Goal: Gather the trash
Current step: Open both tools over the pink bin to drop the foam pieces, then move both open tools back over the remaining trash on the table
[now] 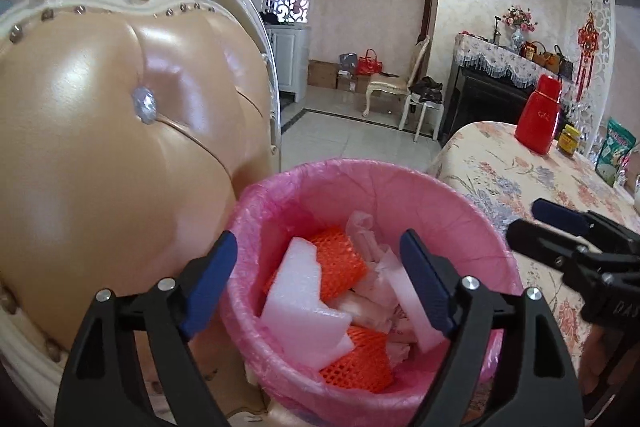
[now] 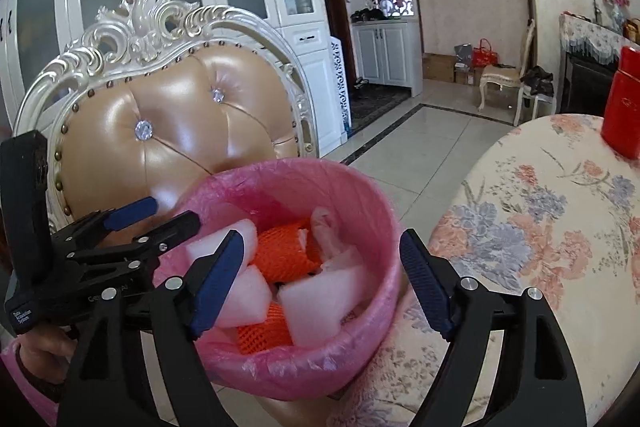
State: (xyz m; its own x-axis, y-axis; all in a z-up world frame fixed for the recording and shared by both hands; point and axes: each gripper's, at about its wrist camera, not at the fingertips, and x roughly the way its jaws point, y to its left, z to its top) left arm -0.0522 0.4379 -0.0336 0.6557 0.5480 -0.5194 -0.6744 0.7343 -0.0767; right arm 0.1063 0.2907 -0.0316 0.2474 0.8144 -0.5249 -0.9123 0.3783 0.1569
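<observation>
A small bin lined with a pink bag (image 1: 360, 171) (image 2: 280, 173) stands between a chair and a table. Inside lie white foam pieces (image 1: 300, 299) (image 2: 320, 303), orange foam netting (image 1: 340, 259) (image 2: 286, 247) and crumpled pale wrappers (image 1: 368, 235). My left gripper (image 1: 318, 247) (image 2: 172, 211) hangs open over the bin's left side. A white strip (image 1: 408, 303) lies close to its right finger; whether they touch I cannot tell. My right gripper (image 2: 320, 243) (image 1: 524, 217) is open over the bin's right side, with nothing pressed between its pads.
A chair with a tan leather back (image 1: 100, 147) (image 2: 168, 147) rises right behind the bin. The table with a floral cloth (image 1: 520, 179) (image 2: 540, 219) is at the right, bearing a red bottle (image 1: 538, 119) (image 2: 624, 115), a jar (image 1: 570, 141) and a green bag (image 1: 616, 155). Tiled floor lies beyond.
</observation>
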